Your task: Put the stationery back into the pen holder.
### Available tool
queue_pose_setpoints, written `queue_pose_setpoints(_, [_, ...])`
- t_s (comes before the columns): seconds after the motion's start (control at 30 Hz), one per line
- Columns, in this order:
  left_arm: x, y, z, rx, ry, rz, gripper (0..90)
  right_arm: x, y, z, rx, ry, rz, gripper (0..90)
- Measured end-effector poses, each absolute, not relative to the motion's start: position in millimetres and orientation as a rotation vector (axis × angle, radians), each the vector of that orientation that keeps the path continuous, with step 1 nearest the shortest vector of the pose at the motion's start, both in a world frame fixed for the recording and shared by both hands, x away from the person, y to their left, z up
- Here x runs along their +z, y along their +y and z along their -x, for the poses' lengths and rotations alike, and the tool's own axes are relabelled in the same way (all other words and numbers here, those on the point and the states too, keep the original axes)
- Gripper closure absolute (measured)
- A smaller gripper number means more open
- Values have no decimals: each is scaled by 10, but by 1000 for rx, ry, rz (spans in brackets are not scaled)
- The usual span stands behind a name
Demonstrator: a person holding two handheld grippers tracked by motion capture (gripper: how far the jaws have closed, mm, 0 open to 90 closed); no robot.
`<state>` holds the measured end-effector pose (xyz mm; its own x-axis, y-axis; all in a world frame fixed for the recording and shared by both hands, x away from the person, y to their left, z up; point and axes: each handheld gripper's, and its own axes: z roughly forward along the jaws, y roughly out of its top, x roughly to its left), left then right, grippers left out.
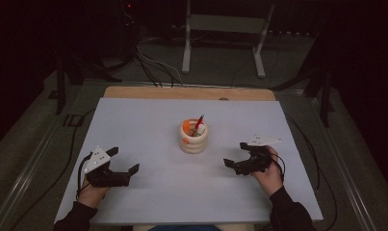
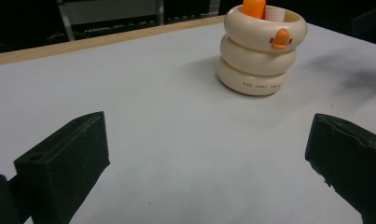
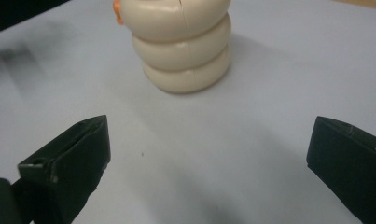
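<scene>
Holding our left gripper [image 1: 122, 161] wide open and empty at the near left, we face the cream ringed plastic pen cup [image 1: 193, 136] mid-table; its contents are hard to make out. Our right gripper [image 1: 235, 155] gapes empty, near right.

Both grippers' jaws wide apart

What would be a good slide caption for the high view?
Two open grippers, left and right, rest either side of a cream ringed pen holder on a grey table.
</scene>
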<state>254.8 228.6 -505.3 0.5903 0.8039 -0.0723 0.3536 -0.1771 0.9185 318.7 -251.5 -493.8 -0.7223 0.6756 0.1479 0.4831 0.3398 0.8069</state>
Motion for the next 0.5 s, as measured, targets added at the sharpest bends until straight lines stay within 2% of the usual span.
queue_pose_setpoints(0.23, [-5053, 2274, -2541, 538, 942, -1783, 2, -4986, -2614, -3086, 1388, 2393, -1031, 0])
queue_pose_setpoints(0.5, [-5052, 2275, -2542, 536, 942, -1779, 2, -4998, -2759, -2942, 1305, 2356, -1041, 0])
